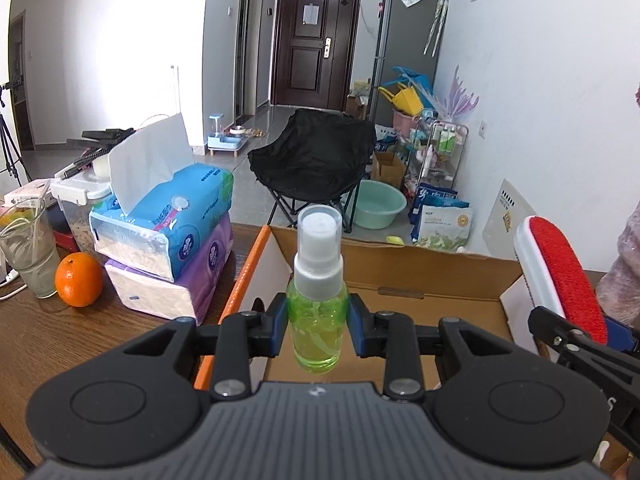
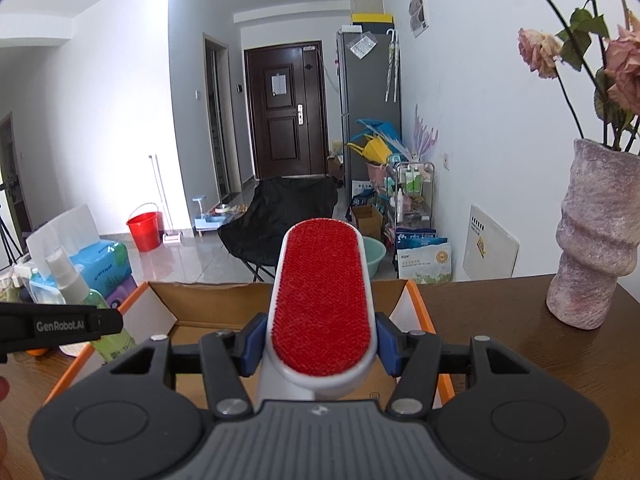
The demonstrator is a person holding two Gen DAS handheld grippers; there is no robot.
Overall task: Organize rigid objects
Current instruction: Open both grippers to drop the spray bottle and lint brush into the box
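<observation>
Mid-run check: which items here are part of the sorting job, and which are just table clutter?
In play:
- spray bottle, held in left gripper
- lint brush, held in right gripper
- cardboard box, open

Clutter:
- tissue packs
- orange
- drink glass
- vase

Green spray bottle (image 1: 317, 320), red-faced white lint brush (image 2: 322, 300), orange-edged cardboard box (image 1: 432, 276)

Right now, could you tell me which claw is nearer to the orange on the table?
Left. The left claw, gripping the spray bottle, sits just right of the orange; the right claw, holding the lint brush, is farther right.
</observation>
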